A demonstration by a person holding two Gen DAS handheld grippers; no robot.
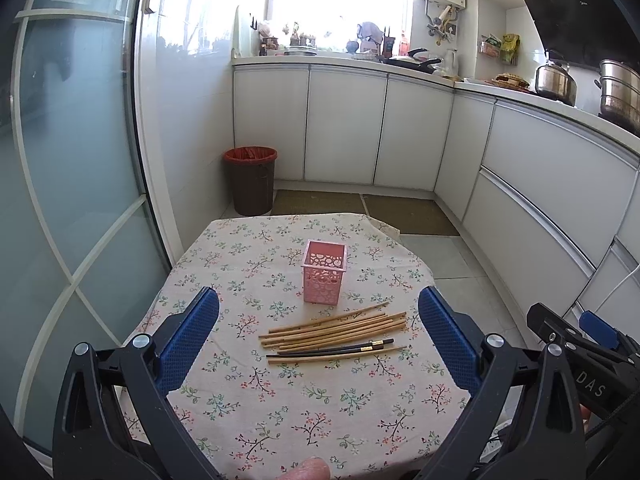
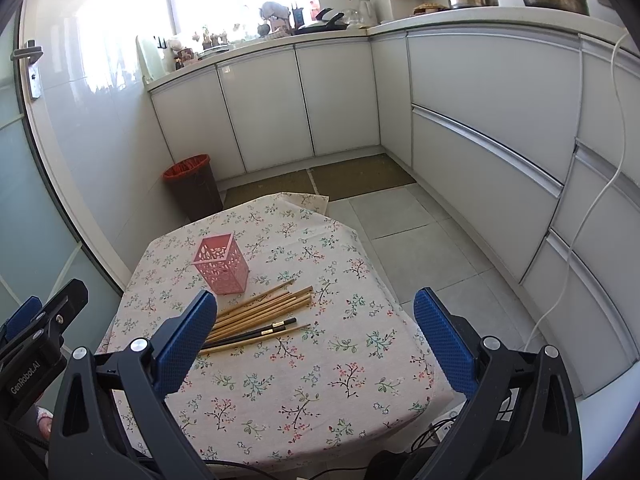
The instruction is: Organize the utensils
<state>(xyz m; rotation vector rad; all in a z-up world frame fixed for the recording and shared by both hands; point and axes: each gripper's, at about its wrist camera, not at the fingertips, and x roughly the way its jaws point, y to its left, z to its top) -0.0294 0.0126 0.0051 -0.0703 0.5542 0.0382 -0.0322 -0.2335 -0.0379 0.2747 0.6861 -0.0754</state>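
The chopsticks (image 1: 336,334) are lying crosswise just ahead of the left claw (image 1: 319,336), which is hovering wide open. The right claw (image 2: 316,338), also gaping and empty, is sitting further to their right; the pink holder (image 1: 323,272) is standing beyond.

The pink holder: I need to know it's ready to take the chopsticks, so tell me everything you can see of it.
The pink square plastic holder stands upright on the floral tablecloth, just beyond the pile of wooden chopsticks. Its walls are pierced with round holes, its top is open with a slightly flared rim, and it looks empty. Neither tool touches it; whether the nearest chopstick tips reach its base is unclear.
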